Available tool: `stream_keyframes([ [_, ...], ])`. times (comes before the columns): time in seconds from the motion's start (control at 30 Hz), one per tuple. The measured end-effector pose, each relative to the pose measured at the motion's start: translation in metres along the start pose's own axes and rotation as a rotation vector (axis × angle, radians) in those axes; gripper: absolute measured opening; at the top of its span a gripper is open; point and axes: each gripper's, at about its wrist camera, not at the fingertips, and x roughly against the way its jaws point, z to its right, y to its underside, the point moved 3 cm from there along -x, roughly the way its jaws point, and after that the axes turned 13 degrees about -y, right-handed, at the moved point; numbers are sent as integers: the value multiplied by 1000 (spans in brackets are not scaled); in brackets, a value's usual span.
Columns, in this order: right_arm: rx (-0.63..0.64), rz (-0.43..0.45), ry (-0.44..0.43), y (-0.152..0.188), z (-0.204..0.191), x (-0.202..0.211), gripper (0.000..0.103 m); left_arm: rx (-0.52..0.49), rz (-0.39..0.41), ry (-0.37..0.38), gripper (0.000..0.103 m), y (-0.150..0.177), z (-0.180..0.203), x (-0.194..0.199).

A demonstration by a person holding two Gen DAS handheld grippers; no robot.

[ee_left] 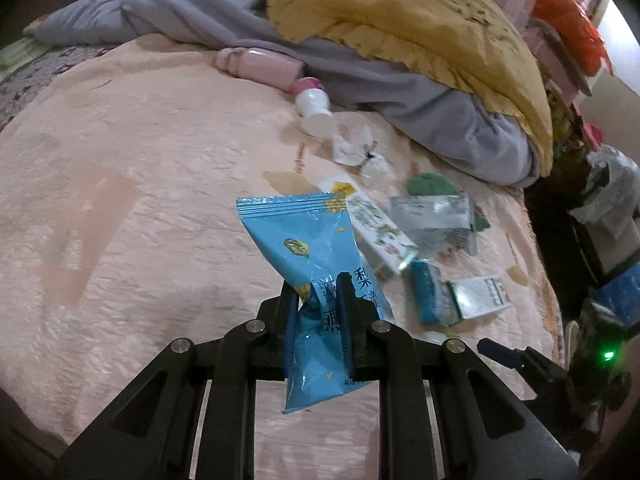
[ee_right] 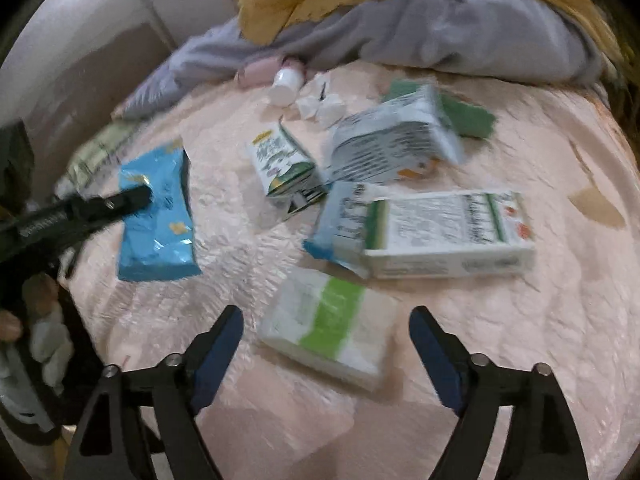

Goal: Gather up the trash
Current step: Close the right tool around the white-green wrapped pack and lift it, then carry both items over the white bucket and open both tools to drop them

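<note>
One blue snack wrapper [ee_left: 316, 264] hangs clamped in the left tongs [ee_left: 318, 296], lifted off the bed [ee_left: 140, 140]. Right tongs [ee_right: 326, 332] gape over the green-striped tissue pack [ee_right: 328, 324] just beside the wrapper; next: close on it.

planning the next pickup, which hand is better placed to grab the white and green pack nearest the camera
Right. The right tongs are open and empty, with the white and green pack lying just ahead between their fingers. The left tongs are shut on the blue snack wrapper.
</note>
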Motion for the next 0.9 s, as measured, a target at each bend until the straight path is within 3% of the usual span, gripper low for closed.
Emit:
stream_keyframes([
  [0.17, 20, -60, 83, 2, -1, -37, 87, 1, -18, 1, 16, 6, -4, -6],
  [0.23, 58, -23, 89, 6, -3, -31, 72, -10, -22, 9, 16, 9, 0, -7],
  [0.5, 95, 60, 72, 16, 7, 36, 69, -62, -33, 105, 16, 19, 46, 6],
  [0.9, -22, 167, 141, 40, 63, 127, 70, -253, -32, 210, 16, 42, 166, 27],
])
